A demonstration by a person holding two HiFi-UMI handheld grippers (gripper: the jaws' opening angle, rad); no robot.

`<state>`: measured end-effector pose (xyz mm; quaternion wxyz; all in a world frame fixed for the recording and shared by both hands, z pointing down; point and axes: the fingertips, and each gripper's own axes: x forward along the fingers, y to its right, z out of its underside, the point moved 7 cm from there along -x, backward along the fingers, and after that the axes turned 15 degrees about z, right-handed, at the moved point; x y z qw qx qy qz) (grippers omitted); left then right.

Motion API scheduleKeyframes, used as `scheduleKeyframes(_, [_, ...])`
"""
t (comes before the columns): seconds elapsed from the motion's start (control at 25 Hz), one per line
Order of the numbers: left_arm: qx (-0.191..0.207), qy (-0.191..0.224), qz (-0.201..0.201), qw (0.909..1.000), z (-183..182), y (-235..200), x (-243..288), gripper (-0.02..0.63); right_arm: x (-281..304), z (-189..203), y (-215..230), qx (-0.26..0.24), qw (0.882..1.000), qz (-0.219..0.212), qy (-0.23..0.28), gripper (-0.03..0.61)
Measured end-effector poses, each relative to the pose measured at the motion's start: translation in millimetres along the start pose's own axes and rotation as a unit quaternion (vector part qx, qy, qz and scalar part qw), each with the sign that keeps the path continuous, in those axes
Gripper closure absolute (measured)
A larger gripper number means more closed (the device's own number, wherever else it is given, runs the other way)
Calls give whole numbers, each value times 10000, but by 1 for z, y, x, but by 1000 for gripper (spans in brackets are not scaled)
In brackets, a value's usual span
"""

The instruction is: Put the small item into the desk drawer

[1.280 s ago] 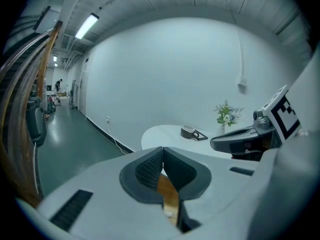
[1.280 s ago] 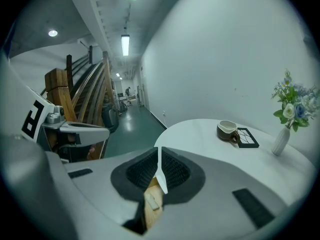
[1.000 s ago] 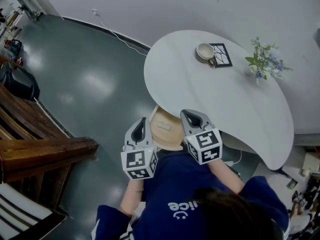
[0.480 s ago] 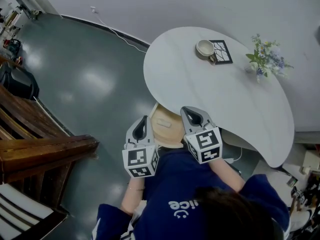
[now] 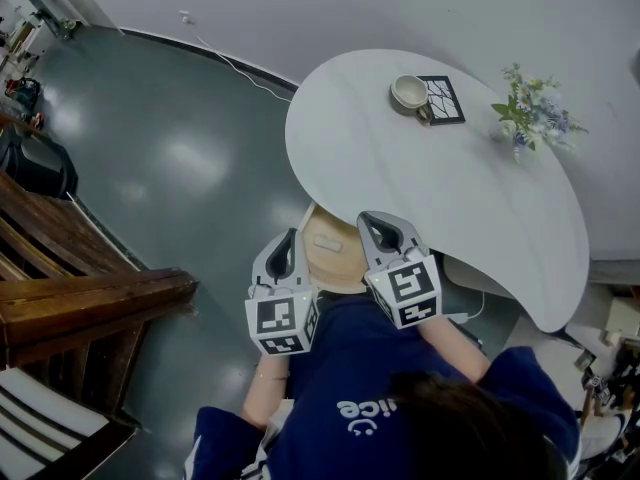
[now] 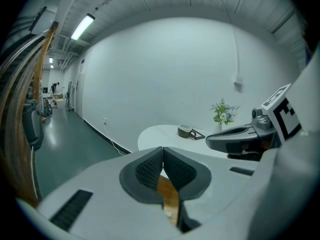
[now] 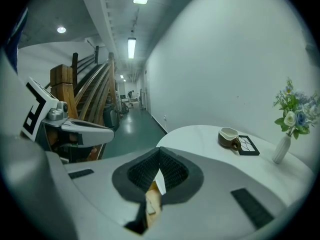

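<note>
A small white item point(image 5: 325, 241) lies in the open wooden drawer point(image 5: 340, 270) below the near edge of the white table point(image 5: 350, 148). The left gripper point(image 5: 284, 240) and right gripper point(image 5: 373, 221) flank the drawer, jaws closed and empty. A mug point(image 5: 408, 94) and a flower vase point(image 5: 518, 136) stand at the table's far side.

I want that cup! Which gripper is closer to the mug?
Right. The right gripper is at the edge of the table, facing the mug; the left gripper is farther away, off the table's side.
</note>
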<state>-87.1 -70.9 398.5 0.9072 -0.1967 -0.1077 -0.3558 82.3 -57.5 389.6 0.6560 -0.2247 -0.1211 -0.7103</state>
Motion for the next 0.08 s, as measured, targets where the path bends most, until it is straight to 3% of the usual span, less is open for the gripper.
scheduleKeyframes(0.08, [40, 25, 12, 10000, -1, 2, 1, 609, 0, 0, 1, -18, 10000, 5, 4, 572])
